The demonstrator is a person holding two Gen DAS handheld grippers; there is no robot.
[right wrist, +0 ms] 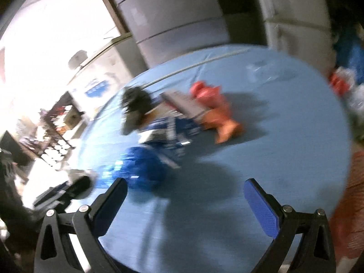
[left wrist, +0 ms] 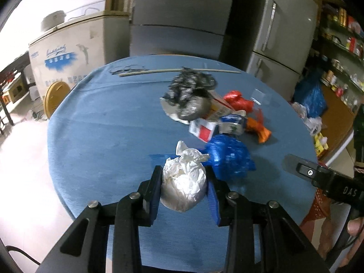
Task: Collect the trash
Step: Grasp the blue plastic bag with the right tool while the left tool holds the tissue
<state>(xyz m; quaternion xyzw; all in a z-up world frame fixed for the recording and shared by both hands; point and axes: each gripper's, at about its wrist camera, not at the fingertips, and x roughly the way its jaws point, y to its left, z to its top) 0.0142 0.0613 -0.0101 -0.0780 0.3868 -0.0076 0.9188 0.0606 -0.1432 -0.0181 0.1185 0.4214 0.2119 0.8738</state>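
My left gripper [left wrist: 183, 173] is shut on a crumpled white paper ball [left wrist: 184, 186], held just above the round blue table [left wrist: 102, 136]. Beyond it lies a blue plastic bag [left wrist: 229, 157], then a red-and-white carton [left wrist: 204, 130], a black crumpled bag [left wrist: 188, 95] and red and orange bags [left wrist: 241, 102]. In the blurred right wrist view my right gripper [right wrist: 185, 190] stands open over bare table, with nothing between its fingers. The blue bag [right wrist: 141, 168] lies just ahead on its left and the orange bag [right wrist: 218, 118] farther off. The right gripper also shows at the right edge of the left wrist view.
A thin stick [left wrist: 179, 71] lies along the table's far edge. Grey refrigerators [left wrist: 279, 34] and a white chest freezer [left wrist: 68, 54] stand behind the table. Shelves with goods [left wrist: 341, 45] fill the right side. A red patterned stool [left wrist: 318, 207] stands at the table's right.
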